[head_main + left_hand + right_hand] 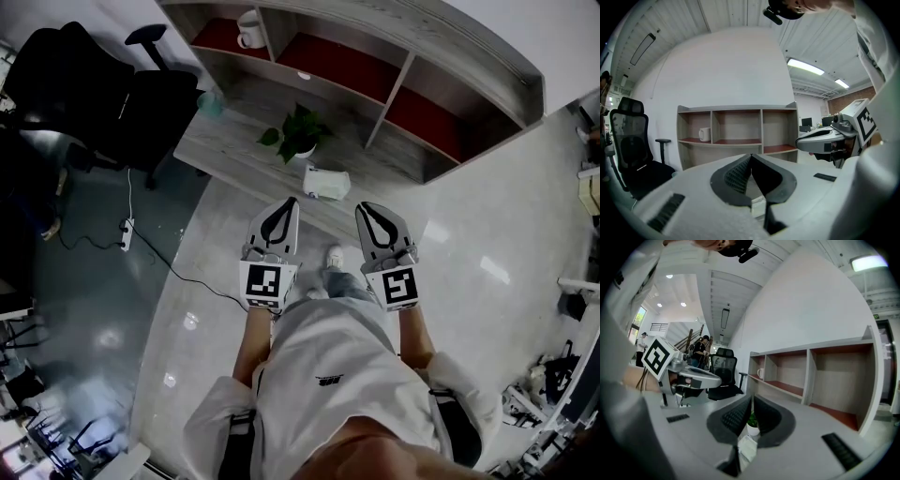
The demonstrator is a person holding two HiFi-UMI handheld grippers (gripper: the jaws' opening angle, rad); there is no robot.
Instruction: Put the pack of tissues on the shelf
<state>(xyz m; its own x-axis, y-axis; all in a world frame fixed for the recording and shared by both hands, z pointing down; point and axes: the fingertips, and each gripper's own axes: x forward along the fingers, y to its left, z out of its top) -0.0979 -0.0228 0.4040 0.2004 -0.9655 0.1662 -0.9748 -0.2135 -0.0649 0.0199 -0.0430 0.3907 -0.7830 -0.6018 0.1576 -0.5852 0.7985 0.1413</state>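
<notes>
The pack of tissues (325,183) is a pale, whitish pack lying on a low grey bench (225,141) in front of the shelf (375,75), just right of a potted plant (298,133). My left gripper (291,201) and right gripper (362,205) are held side by side at waist height, short of the pack and either side of it. Both are shut with nothing in them. In the right gripper view the pack (746,449) and the plant (753,424) show through the slit below the closed jaw tips (752,397). The left gripper (751,155) points at the shelf (736,140).
The shelf has several red-floored compartments; a white mug (250,30) stands in the left one. A black office chair (103,94) sits left of the bench. A power strip (125,234) and its cable lie on the floor at left. People stand far off in the right gripper view.
</notes>
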